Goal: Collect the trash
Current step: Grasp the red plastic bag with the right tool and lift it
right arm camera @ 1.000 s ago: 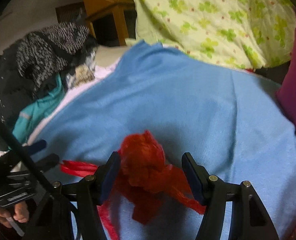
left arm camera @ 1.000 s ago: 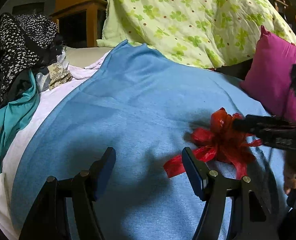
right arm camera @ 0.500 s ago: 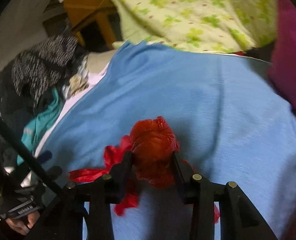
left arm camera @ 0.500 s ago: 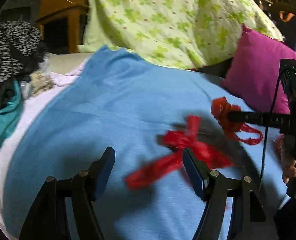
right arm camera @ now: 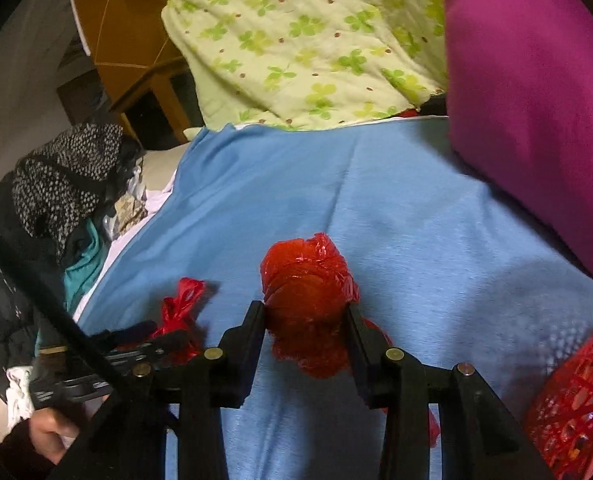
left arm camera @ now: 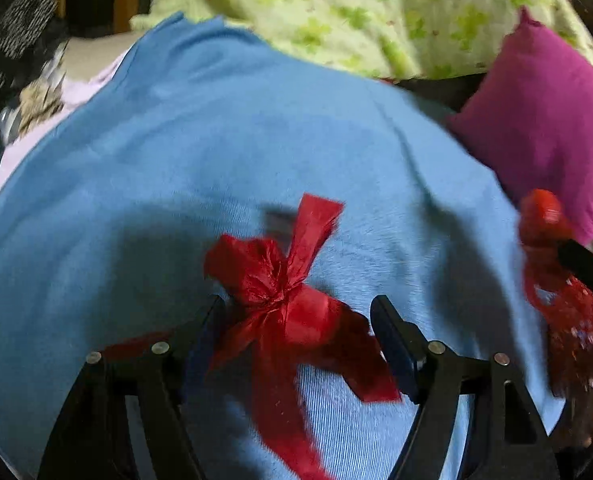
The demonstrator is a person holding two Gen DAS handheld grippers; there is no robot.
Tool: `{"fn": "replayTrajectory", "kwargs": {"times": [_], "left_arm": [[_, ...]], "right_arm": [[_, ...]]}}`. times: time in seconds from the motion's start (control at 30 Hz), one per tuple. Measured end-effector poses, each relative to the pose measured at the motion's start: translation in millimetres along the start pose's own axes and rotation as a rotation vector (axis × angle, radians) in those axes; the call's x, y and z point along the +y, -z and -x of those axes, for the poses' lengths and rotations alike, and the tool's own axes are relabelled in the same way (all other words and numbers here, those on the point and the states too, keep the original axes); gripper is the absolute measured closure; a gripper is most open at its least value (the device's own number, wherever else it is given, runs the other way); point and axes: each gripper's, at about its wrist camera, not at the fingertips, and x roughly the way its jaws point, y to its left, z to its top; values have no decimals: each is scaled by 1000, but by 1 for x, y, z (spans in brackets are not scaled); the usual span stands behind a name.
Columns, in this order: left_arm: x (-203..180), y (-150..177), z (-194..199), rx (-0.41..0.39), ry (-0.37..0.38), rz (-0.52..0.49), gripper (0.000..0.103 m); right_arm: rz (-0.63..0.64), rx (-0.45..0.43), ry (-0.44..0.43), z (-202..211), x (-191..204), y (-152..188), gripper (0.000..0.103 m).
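A crumpled red plastic scrap (left arm camera: 284,300), shaped like a bow, lies on the blue cloth (left arm camera: 216,140). My left gripper (left arm camera: 300,328) straddles it, jaws opening, pads not pressing on it. My right gripper (right arm camera: 306,320) is shut on a red plastic wad (right arm camera: 308,288) and holds it just above the cloth. In the left wrist view that wad (left arm camera: 540,220) shows at the right edge. In the right wrist view the left gripper (right arm camera: 152,332) and its scrap (right arm camera: 180,304) sit low on the left.
A red mesh basket (right arm camera: 576,400) stands at the lower right, close to the right gripper. A magenta pillow (right arm camera: 536,100) and a green flowered quilt (right arm camera: 296,40) lie behind. Piled dark and teal clothes (right arm camera: 64,184) fill the left side. A hand (right arm camera: 48,432) holds the left tool.
My right gripper closed on the red wad and carried it off to the right. My left gripper moved over the remaining red scrap, which now lies between its fingers.
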Motion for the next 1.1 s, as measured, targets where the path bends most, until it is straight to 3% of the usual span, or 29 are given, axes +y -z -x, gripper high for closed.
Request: {"fn": "replayTrajectory", "kwargs": {"times": [0.1,0.2,0.43,0.77,1.1], "left_arm": [[0,1,-9,17,-4,35,30],[3,2,-14,25,6,61,43],[4,3,-2,-16,-8,48,53],[-17,-2,82,-195,-72,-50,53],[-70,7,165,-418,-145,-253,53]], "right_arm": [[1,-14,-2,6,-4,0,61],[13,-19,-10,9,-3,1,61],[40,-38,-22,16,3,4,61],[47,-93,-47,31,14,7,61],[19,-250,-64,86,14,15,61]]}}
